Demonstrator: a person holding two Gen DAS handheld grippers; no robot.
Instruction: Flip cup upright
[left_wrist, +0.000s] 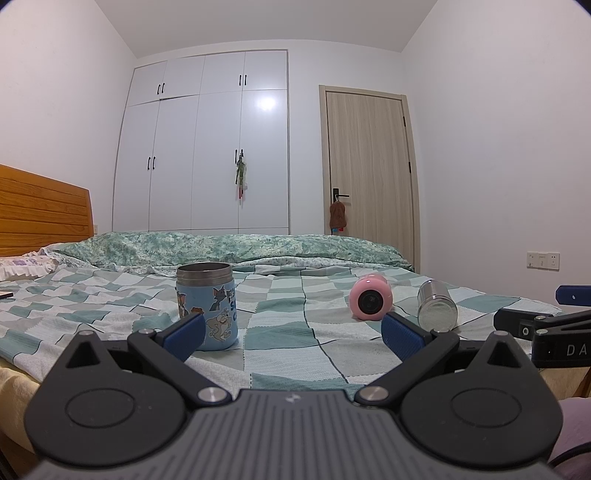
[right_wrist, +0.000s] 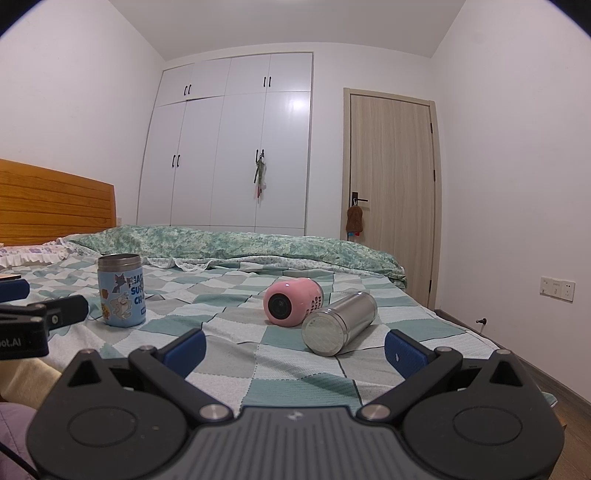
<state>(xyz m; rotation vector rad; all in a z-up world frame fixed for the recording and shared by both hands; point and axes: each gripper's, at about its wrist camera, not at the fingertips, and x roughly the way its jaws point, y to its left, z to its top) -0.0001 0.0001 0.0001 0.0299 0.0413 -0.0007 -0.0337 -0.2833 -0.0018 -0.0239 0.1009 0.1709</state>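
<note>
A blue cartoon cup (left_wrist: 207, 306) stands upright on the checked bedspread (left_wrist: 288, 332); it also shows in the right wrist view (right_wrist: 121, 291). A pink cup (left_wrist: 370, 297) lies on its side with its base toward me, as in the right wrist view (right_wrist: 291, 302). A steel cup (left_wrist: 437, 304) lies on its side beside it (right_wrist: 338, 323). My left gripper (left_wrist: 293, 334) is open and empty, low over the bed's near edge, its left finger in front of the blue cup. My right gripper (right_wrist: 293, 349) is open and empty, short of the steel cup.
A folded green quilt (left_wrist: 229, 249) lies across the far side of the bed. A wooden headboard (left_wrist: 40, 206) is at the left. A white wardrobe (left_wrist: 207, 147) and a wooden door (left_wrist: 369, 166) stand behind. The right wall (right_wrist: 517, 184) is close to the bed.
</note>
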